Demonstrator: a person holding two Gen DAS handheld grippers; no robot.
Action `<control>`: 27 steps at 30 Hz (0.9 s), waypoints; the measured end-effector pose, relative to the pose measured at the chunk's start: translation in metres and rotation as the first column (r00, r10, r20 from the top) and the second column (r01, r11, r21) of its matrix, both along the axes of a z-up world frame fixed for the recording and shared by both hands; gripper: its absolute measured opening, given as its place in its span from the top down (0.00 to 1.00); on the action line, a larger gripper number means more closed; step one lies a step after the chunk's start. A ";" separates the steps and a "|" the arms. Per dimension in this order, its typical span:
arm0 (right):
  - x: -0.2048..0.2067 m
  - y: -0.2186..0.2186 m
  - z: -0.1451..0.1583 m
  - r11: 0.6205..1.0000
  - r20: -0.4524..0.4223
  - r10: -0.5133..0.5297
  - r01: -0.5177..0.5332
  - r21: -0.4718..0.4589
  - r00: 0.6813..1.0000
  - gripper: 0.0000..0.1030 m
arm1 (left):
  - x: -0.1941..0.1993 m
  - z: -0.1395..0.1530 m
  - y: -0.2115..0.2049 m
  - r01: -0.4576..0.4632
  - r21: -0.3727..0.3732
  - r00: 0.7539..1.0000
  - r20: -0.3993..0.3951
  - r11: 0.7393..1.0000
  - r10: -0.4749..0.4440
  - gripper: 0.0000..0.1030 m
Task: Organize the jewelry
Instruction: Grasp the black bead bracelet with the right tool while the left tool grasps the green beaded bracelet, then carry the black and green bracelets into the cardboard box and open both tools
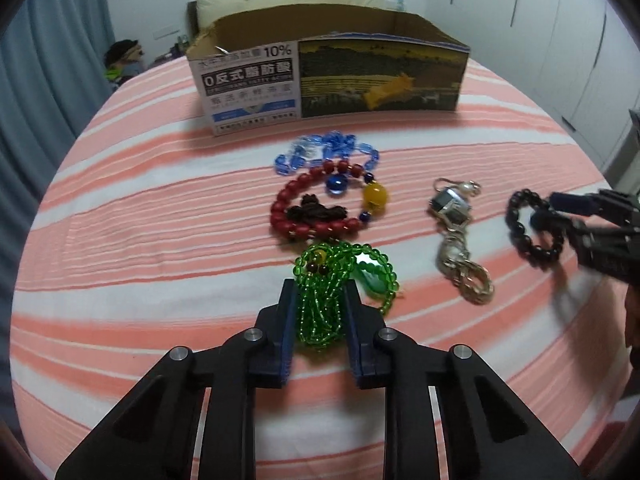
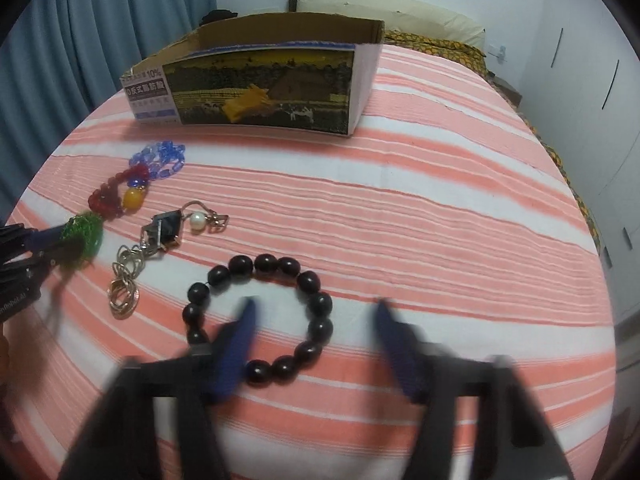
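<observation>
One box point(image 1: 248, 80) and five pieces of jewelry lie on one striped sheet point(image 1: 140, 240).

Counted outward from the left gripper point(image 1: 320, 286):
- One green strand point(image 1: 320, 312) lies between its jaws.
- One red bracelet point(image 1: 280, 208), with a single yellow bead, lies just beyond the fingertips and touches the green strand.
- One blue strand point(image 1: 332, 148) lies beyond the red bracelet and overlaps its far edge.
- One silver chain point(image 1: 456, 236) lies off to the jaws' right, apart from the others.
- One black bracelet point(image 2: 256, 312) lies farther right, at the right gripper point(image 2: 316, 304).
- The box stands open-topped well beyond both grippers.

Left jaws: drawn narrow and pinching the bunched green strand, which fills the gap between the pads.

Right jaws: in the right wrist view they are blurred, with one finger point(image 2: 240, 340) inside the black ring and the other outside it. In the left wrist view the two fingers sit nearly together across one side of the ring, so they read as closed on the black bracelet, which rests on the sheet.
</observation>
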State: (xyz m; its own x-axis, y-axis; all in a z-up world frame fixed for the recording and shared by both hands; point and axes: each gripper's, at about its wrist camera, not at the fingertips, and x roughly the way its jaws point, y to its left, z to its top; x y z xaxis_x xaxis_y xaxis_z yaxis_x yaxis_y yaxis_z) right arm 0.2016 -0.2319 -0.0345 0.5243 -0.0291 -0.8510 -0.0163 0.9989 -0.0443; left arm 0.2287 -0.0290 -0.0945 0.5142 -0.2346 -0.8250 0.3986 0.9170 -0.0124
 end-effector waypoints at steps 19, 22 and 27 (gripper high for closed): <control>-0.011 -0.015 0.101 0.968 0.104 -0.073 0.045 0.248 0.992 0.87 | 0.003 0.092 0.036 -0.114 -0.238 0.993 -0.007 0.964 0.116 0.86; -0.003 -0.010 0.115 0.964 0.117 -0.061 0.028 0.263 0.991 0.87 | 0.013 0.108 0.036 -0.132 -0.237 0.991 0.002 0.962 0.137 0.86; 0.013 -0.001 0.139 0.967 0.162 -0.032 -0.011 0.255 0.986 0.87 | 0.040 0.144 0.034 -0.142 -0.235 0.987 0.046 0.962 0.157 0.86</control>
